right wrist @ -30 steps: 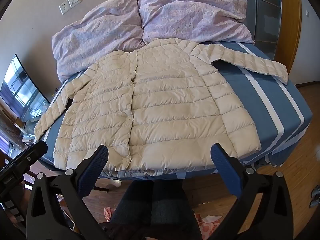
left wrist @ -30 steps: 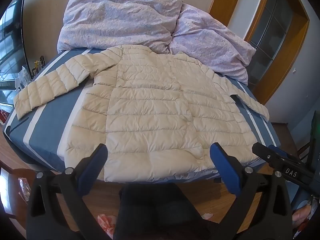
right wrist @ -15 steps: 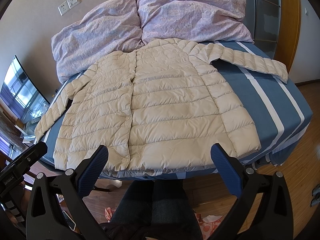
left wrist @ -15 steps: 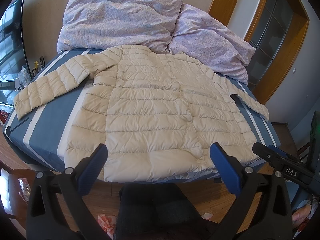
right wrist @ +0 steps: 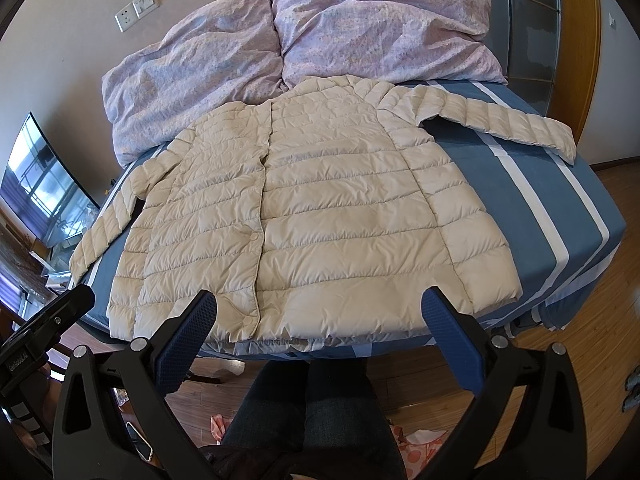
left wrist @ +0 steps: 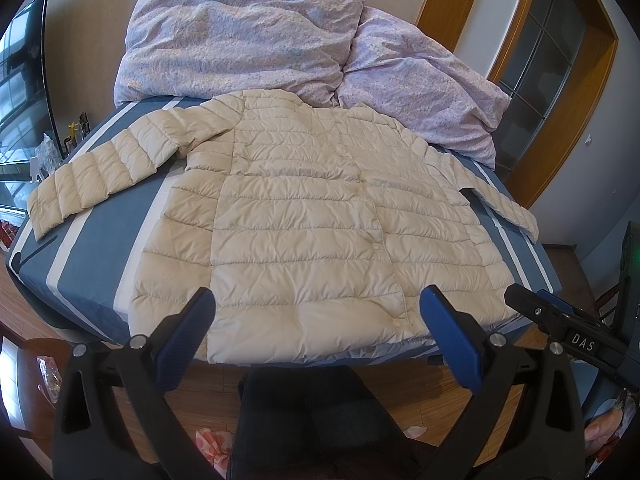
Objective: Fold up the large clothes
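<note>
Hovering both claws off the hem, fold not yet begun.
Cream puffer jacket (left wrist: 304, 216) lies flat, front up, on the striped bed (right wrist: 532, 216), collar toward the pillows (left wrist: 248, 40), sleeves splayed either side. My left claw (left wrist: 318, 312) and right claw (right wrist: 320, 312) are spread wide, holding nothing. Best start, I judge: pinch a sleeve cuff (left wrist: 46, 208), lay it across the jacket's chest, keep the quilting smooth.

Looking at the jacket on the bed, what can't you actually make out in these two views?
- Left wrist view: the jacket hem is partly hidden behind the open left gripper.
- Right wrist view: the hem's corners sit behind the open right gripper.
- Both views: the jacket's underside lies against the bed.
</note>
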### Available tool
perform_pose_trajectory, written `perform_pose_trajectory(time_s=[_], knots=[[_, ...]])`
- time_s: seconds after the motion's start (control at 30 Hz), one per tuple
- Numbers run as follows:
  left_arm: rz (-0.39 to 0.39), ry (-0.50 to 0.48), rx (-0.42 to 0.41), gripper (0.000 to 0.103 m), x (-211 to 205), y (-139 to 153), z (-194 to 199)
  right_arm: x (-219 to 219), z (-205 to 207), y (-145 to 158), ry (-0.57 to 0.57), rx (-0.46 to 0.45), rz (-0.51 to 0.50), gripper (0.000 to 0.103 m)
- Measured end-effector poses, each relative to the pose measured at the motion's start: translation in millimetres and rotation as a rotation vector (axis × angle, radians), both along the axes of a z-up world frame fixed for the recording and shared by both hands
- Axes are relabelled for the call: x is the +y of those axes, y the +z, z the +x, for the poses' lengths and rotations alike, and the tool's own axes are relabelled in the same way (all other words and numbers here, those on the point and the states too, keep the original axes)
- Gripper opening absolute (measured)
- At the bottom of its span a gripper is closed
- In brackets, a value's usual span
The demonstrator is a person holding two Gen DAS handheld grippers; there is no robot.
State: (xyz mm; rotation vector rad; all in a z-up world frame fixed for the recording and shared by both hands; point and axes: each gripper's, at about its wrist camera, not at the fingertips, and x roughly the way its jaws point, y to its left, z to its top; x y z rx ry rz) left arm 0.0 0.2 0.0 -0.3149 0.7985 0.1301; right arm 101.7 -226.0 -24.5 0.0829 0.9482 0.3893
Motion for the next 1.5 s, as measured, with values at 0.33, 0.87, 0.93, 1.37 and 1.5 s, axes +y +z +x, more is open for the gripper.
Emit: perform_pose_trajectory(time_s=[0.33,0.87,0.93,1.37,1.5], knots=[[0.000,0.000,0.000,0.101,0,0,0,0,0,0,0.000,0.001,0.002,0.102],[0.001,-0.001,-0.001,0.101,0,0,0,0,0,0,0.000,0.003,0.004,0.102],[0.001,-0.001,-0.001,0.101,0,0,0,0,0,0,-0.001,0.003,0.003,0.102],[0.002,-0.002,0.000,0.101,0,0,0,-1,5,-1,-0.004,0.006,0.002,0.102],[0.001,-0.002,0.011,0.101,2,-2,4,-1,13,-3,-0.009,0.014,-0.003,0.102]])
